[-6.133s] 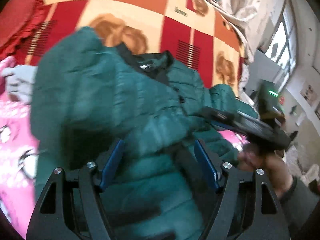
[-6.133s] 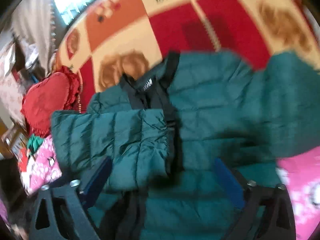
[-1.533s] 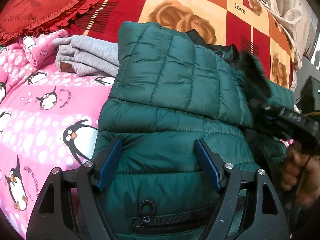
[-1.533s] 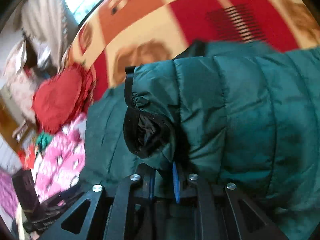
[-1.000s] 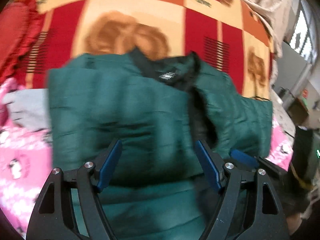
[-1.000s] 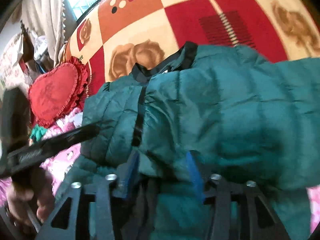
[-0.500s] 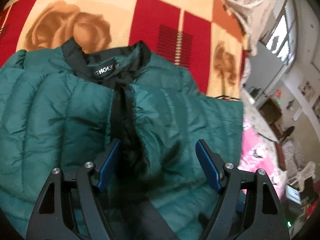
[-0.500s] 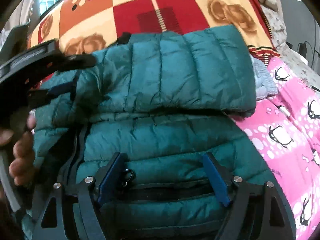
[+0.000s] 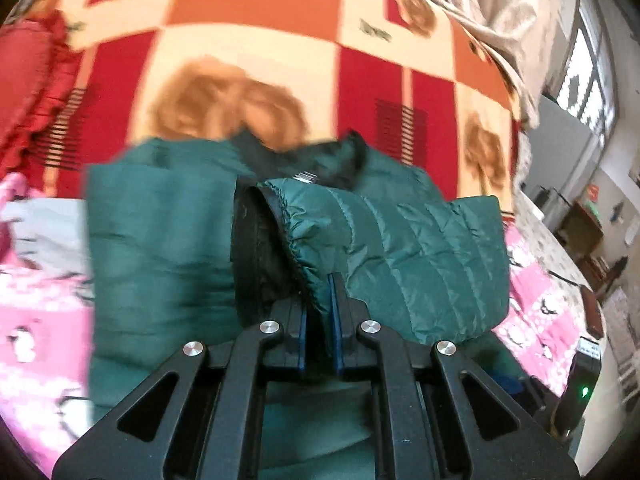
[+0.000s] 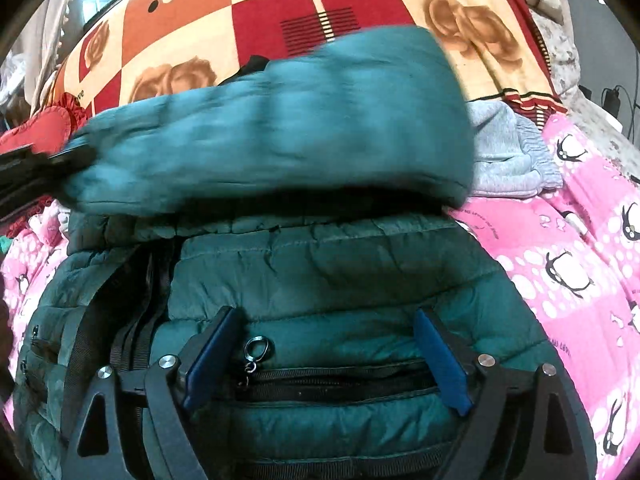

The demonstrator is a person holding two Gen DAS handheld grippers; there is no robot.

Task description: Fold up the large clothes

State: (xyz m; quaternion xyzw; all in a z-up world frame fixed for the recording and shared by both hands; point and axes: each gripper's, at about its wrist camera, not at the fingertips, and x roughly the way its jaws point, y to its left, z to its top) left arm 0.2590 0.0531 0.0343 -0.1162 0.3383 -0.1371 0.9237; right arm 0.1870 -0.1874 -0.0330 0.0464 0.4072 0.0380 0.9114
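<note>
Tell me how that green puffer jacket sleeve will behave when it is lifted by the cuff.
The sleeve is likely floppy: it drapes from the left tongs, which pinch its cuff. Its quilted puffiness suggests it is light for its bulk. The sheeny shell may be slippery, so it could slide off the jacket.

The word "love" is printed on the checked blanket [image 10: 360,0] (twice, once near the left edge).

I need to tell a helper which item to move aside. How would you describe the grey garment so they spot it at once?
Start at the red and orange rose-patterned blanket across the bed, then find the green puffer jacket lying on it. The grey garment sits folded beside the jacket's raised sleeve, at the edge of the pink penguin cover; it is the only plain grey, unquilted fabric there.
</note>
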